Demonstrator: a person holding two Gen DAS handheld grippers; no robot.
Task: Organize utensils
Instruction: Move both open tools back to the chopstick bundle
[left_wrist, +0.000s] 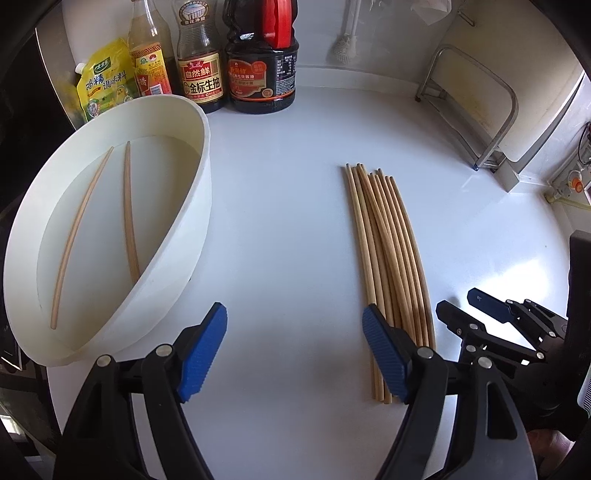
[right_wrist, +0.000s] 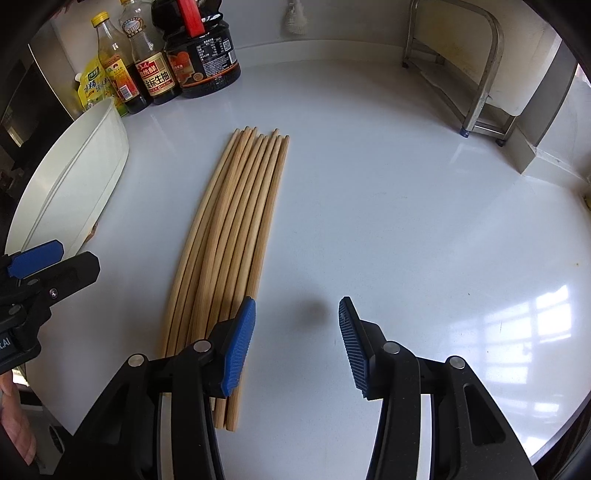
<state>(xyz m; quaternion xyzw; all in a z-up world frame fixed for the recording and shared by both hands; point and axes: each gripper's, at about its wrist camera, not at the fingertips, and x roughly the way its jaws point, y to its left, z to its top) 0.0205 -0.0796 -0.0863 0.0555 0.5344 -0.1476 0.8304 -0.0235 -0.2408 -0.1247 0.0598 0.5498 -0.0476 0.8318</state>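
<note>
Left gripper (left_wrist: 293, 350): yours, lower centre of the left wrist view; blue fingers (left_wrist: 202, 354) stand wide apart with nothing between them, only bare table showing in the gap. The right-hand finger overlaps the near ends of the chopstick bundle in the picture; you cannot tell whether it touches them.
Right gripper (right_wrist: 297, 345): yours, lower centre of the right wrist view; fingers (right_wrist: 238, 350) apart, gripping nothing, bare table and a faint shadow in the gap. Its left finger sits over the right edge of the bundle's near end.
Chopstick bundle (left_wrist: 388, 258): light wooden sticks lying flat on the table, side by side and partly overlapping, running from lower centre towards the middle of both frames. In the right wrist view they lie left of centre (right_wrist: 229, 236).
Tub (left_wrist: 177, 258): white, round, at the left of the left wrist view, sitting on the table well apart from the bundle.
Chopsticks in tub (left_wrist: 129, 210): two, lying on the tub's floor, apart from each other.
Table (left_wrist: 288, 184): white, glossy.
Bottles (left_wrist: 201, 74): sauce bottles in a row at the upper left, behind the tub, with a yellow seasoning pouch (left_wrist: 103, 81) beside them.
Metal rack (left_wrist: 480, 110): upper right, against the wall.
Brush (left_wrist: 345, 44): white, upper centre, against the wall.
</note>
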